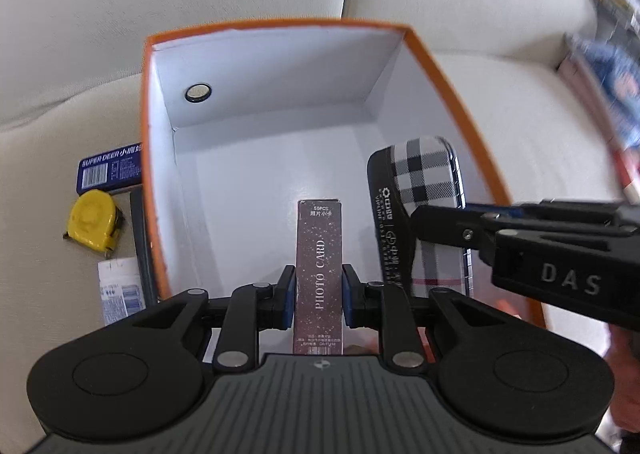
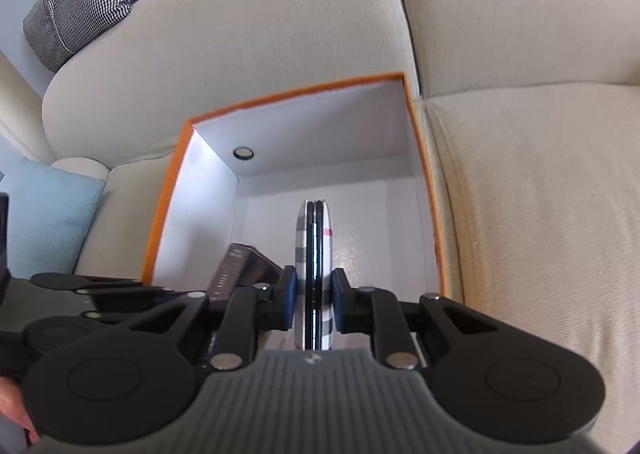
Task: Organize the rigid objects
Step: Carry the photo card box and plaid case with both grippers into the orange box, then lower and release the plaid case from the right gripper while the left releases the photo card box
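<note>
An orange box [image 1: 440,66] with a white inside sits on a beige sofa. My left gripper [image 1: 319,296] is shut on a dark speckled "PHOTO CARD" box [image 1: 319,254] and holds it upright over the orange box's near side. My right gripper [image 2: 314,300] is shut on a flat plaid case [image 2: 314,250], held on edge inside the orange box [image 2: 430,190]. The plaid case [image 1: 424,182] and the right gripper also show at the right of the left wrist view. The photo card box [image 2: 244,270] shows at the left of the right wrist view.
A round metal eyelet [image 1: 197,93] sits in the box's far wall. Left of the box on the sofa lie a blue "SUPER DEER" tin [image 1: 109,170], a yellow tape measure [image 1: 92,220] and a white packet [image 1: 120,290]. A checked cushion [image 2: 80,2] and a light blue cushion [image 2: 48,214] lie further off.
</note>
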### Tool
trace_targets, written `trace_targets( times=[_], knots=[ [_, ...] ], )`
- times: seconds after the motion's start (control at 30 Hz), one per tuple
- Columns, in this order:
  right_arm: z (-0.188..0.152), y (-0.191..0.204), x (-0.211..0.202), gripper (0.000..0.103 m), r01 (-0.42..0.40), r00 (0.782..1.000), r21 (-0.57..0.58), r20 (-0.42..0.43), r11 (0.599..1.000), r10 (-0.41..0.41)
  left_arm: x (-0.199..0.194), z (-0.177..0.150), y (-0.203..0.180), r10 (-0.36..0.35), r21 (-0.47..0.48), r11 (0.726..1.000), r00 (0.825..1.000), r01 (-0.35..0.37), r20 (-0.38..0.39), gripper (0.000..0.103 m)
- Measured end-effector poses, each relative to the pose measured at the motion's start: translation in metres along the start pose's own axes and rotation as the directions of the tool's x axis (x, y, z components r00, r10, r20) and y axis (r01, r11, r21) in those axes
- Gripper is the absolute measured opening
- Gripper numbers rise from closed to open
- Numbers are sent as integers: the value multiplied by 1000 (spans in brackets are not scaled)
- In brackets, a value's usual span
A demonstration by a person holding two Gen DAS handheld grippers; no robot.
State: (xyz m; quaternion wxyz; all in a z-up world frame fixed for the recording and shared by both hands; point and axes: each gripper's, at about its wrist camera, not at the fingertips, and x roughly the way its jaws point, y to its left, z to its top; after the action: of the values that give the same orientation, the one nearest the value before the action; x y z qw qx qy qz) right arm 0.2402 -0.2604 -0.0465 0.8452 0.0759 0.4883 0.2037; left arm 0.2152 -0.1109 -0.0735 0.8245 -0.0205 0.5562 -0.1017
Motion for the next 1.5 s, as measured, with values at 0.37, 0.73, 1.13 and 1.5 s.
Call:
trace_targets(
  times=[0.37, 0.73, 1.13, 1.5],
  knots=[
    [-6, -16, 14, 18, -32, 999, 16, -25, 999, 32, 33, -6, -13, 101, 77, 992, 992, -95, -74, 26],
    [-13, -12, 17, 18, -83, 996, 24, -38, 996, 84, -11, -13, 7, 98, 114, 989, 995, -96, -7, 23],
    [-12, 22, 34, 19, -107, 991, -42, -81, 993, 103, -86, -6, 67, 22, -103, 995, 975, 0, 220, 23],
    [-8, 24, 36, 19, -60, 992, -39, -111, 997, 55, -58, -10, 92, -40, -208, 976, 991, 66, 127, 25]
  ],
)
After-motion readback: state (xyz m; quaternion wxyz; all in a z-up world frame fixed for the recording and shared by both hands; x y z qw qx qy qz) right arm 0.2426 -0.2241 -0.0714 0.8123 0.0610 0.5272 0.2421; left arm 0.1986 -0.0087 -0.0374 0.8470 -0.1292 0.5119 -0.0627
